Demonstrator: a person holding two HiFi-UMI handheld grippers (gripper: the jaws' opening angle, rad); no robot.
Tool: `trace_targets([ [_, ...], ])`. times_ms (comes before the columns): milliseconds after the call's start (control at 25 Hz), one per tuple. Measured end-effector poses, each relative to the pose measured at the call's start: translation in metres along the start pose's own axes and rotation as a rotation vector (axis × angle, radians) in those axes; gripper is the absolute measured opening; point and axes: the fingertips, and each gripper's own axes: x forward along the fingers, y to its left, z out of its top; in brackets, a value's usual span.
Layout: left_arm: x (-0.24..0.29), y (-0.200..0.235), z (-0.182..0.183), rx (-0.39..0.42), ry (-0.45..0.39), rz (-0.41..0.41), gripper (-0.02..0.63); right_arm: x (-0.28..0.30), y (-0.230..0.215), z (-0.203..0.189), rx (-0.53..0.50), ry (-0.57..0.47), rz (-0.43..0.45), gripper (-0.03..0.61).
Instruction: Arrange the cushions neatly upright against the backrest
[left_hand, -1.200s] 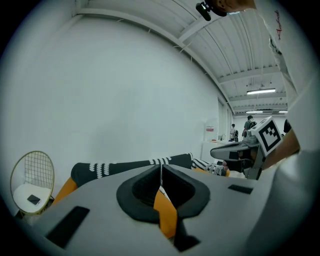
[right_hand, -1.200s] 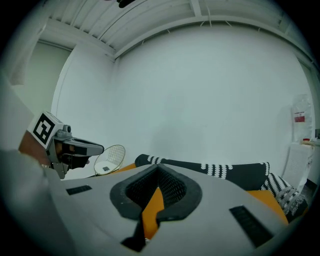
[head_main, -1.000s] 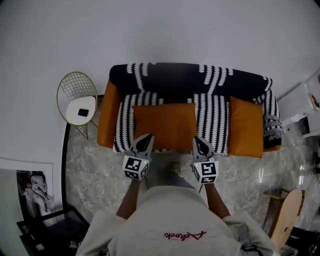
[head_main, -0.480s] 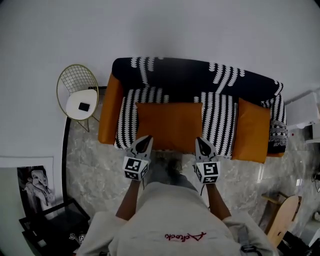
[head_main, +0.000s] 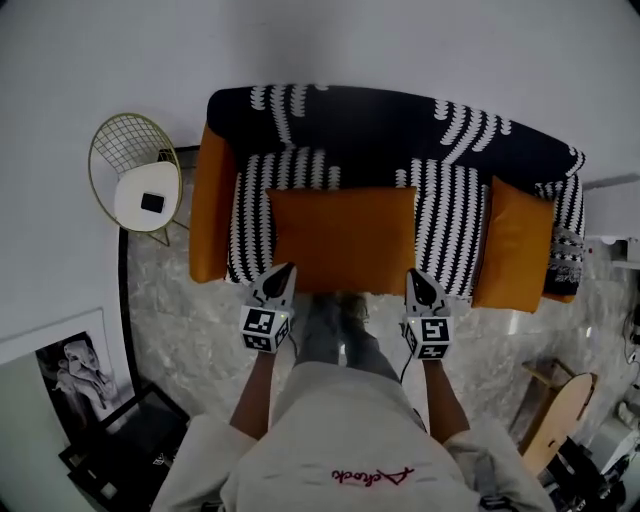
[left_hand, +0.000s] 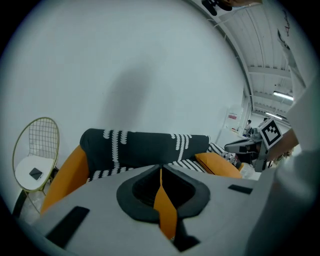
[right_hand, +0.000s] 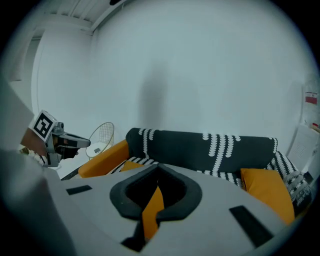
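The big orange cushion (head_main: 343, 240) lay flat on the sofa seat (head_main: 445, 215). The left gripper (head_main: 283, 270) and right gripper (head_main: 418, 276), both pressed shut and empty, were at its front edge. Shut tongs could only shove it, so it might slip off.

Person: pale short-sleeved shirt (head_main: 345, 430), red script lettering (head_main: 368, 475) on it, grey trousers (head_main: 335, 335). Left gripper (head_main: 283, 272) and right gripper (head_main: 417, 277): grey shells, black-and-white marker cubes (head_main: 264, 328).

The sofa (head_main: 208, 225) is orange under a black throw (head_main: 380, 130) with white braided stripes. The central cushion (head_main: 343, 238) and right cushion (head_main: 515, 258) are plain orange. The wire chair (head_main: 118, 150) is gold, the floor (head_main: 185, 330) grey marble.
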Motion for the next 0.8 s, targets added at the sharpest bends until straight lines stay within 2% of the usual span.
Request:
trace_targets([
  [320,0.033,0.043,-0.056,-0.051,0.139,0.012,0.038,0.042,-0.022,-0.063,0.059,0.147,-0.026,0.028],
  [480,0.05,0.056,-0.083,-0.103,0.194,0.02,0.04,0.055,-0.031,-0.091,0.083,0.208,-0.034,0.028],
  [680,0.069,0.075,-0.108,-0.199,0.216,0.065,0.04,0.076,-0.043,-0.118,0.107,0.257,-0.05,0.028],
  [800,0.079,0.075,-0.121,-0.253,0.213,0.045,0.04,0.087,-0.051,-0.132,0.143,0.278,-0.048,0.028],
])
